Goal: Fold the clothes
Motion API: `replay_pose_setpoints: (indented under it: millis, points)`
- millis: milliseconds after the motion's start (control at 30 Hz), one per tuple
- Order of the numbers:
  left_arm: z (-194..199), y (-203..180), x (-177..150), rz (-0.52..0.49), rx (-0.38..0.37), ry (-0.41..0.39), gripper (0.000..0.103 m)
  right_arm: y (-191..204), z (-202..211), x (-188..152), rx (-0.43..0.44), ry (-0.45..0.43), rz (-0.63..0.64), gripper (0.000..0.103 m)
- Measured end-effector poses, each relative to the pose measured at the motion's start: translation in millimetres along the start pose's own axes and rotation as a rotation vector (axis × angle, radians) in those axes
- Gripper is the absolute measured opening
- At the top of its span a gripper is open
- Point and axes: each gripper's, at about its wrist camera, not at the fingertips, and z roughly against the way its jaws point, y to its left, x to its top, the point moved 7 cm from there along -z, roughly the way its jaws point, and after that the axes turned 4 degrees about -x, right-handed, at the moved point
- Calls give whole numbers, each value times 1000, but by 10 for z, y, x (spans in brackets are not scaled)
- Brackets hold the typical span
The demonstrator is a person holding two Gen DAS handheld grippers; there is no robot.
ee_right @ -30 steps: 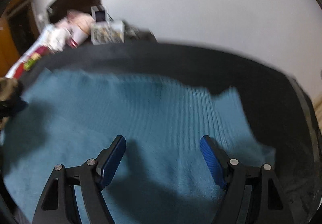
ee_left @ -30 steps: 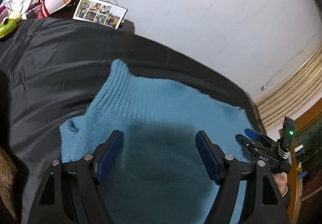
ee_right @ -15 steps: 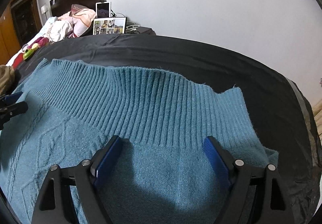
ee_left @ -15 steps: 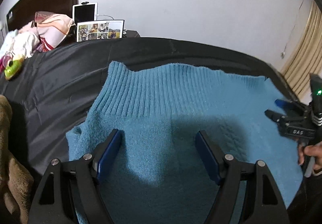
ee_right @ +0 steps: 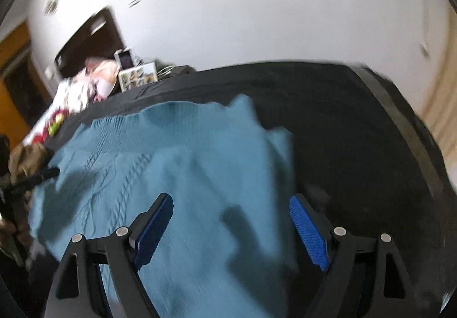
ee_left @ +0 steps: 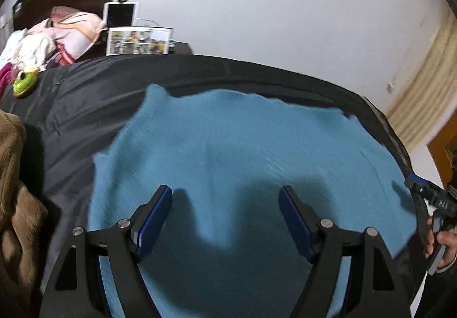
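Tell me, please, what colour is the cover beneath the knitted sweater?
Black: the smooth cover under the blue sweater shows best in the left wrist view.

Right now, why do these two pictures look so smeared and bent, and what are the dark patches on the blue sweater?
Left wrist view: the fisheye lens bows the black cover; the sweater is mildly smeared, with gripper shadows on it. Right wrist view: much heavier motion blur, the knit pattern on the sweater and the wall streak, and the shadow by the right hand-held gripper is soft.

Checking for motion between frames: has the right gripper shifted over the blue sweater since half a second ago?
Yes. The right gripper has swung rightward: the sweater's right edge now lies between its jaws.
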Motion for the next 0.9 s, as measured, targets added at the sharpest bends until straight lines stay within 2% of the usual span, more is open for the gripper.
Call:
replay_pose_setpoints:
  millis: [167, 467, 767, 900]
  points:
    - [9, -219, -206, -48, -39, 23, 81, -330, 172, -377, 84, 59, -173, 86]
    - [15, -129, -335, -14, -63, 29, 81, -289, 212, -797, 206, 131, -314, 86]
    - [8, -105, -363, -7, -88, 30, 82, -187, 140, -850, 248, 129, -383, 86]
    - [-1, -102, -366, 0, -96, 30, 83, -111, 96, -800, 236, 109, -378, 86]
